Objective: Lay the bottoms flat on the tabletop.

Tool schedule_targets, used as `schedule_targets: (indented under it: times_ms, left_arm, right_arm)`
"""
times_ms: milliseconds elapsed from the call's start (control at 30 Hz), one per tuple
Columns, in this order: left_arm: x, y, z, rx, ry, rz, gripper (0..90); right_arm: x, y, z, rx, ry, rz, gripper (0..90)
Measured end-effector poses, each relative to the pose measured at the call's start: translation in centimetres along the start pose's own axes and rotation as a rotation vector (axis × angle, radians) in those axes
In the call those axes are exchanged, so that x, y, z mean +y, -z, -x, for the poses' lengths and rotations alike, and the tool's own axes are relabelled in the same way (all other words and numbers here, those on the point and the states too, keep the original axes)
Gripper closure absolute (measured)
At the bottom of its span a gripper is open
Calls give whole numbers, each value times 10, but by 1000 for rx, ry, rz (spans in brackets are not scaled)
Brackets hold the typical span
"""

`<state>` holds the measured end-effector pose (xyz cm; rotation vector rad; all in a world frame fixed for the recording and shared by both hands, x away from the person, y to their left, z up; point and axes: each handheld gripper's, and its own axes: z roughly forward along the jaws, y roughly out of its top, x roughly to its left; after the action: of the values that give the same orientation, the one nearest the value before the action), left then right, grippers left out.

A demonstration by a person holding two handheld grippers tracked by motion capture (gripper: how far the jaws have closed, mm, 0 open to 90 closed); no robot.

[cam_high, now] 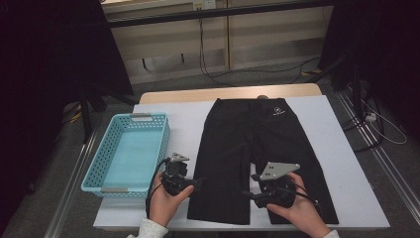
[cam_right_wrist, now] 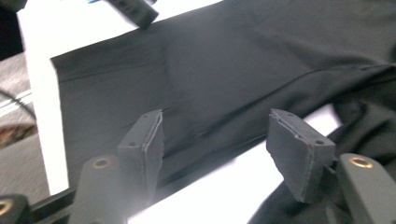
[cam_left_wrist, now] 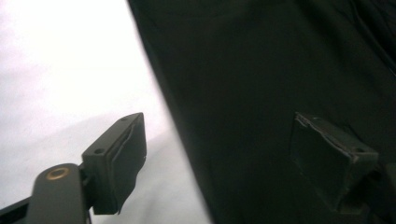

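i see the worktop (cam_high: 327, 148) carrying black shorts (cam_high: 247, 144) spread flat, legs towards me, ready for folding, beside a turquoise basket (cam_high: 99, 171). my left gripper (cam_high: 195, 182) straddles the outer leg edge, my right gripper (cam_high: 246, 194) the inner; both gape, gripping nothing.

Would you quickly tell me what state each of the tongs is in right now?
Left tongs: open, straddling the edge of the black shorts, holding nothing.
Right tongs: open above the shorts, holding nothing.

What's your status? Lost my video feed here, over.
Left gripper open at shorts' outer edge. Right gripper open over inner leg edges. Shorts flat on table. Basket off left, nothing blocking.
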<state>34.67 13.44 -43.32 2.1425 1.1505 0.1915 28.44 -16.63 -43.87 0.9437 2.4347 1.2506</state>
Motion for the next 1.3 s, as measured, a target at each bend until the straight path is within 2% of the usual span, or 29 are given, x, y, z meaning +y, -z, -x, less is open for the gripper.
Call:
schedule_targets:
  times_ms: [133, 433, 667, 800, 1000, 1167, 1300]
  left_arm:
    - [0, -3, -2, 5, 1, -3, 147]
    - [0, -10, -1, 4, -20, -9, 93]
    - [3, -11, -2, -24, -33, -1, 79]
    - [3, -10, -1, -47, -50, 5, 54]
    - [1, -6, 3, -22, -55, 8, 59]
    - [0, -5, 3, -31, -42, 13, 55]
    - [-1, -6, 3, -37, -60, 4, 55]
  right_arm:
    - [2, -5, 11, -46, -37, 8, 297]
    - [7, -4, 23, -124, -69, 33, 226]
    - [11, -7, 33, -169, -96, 40, 181]
    - [11, -9, 37, -180, -111, 33, 173]
    - [9, -5, 37, -180, -131, 48, 168]
    - [12, -1, 37, -174, -129, 63, 163]
    - [11, -2, 37, -175, -126, 57, 163]
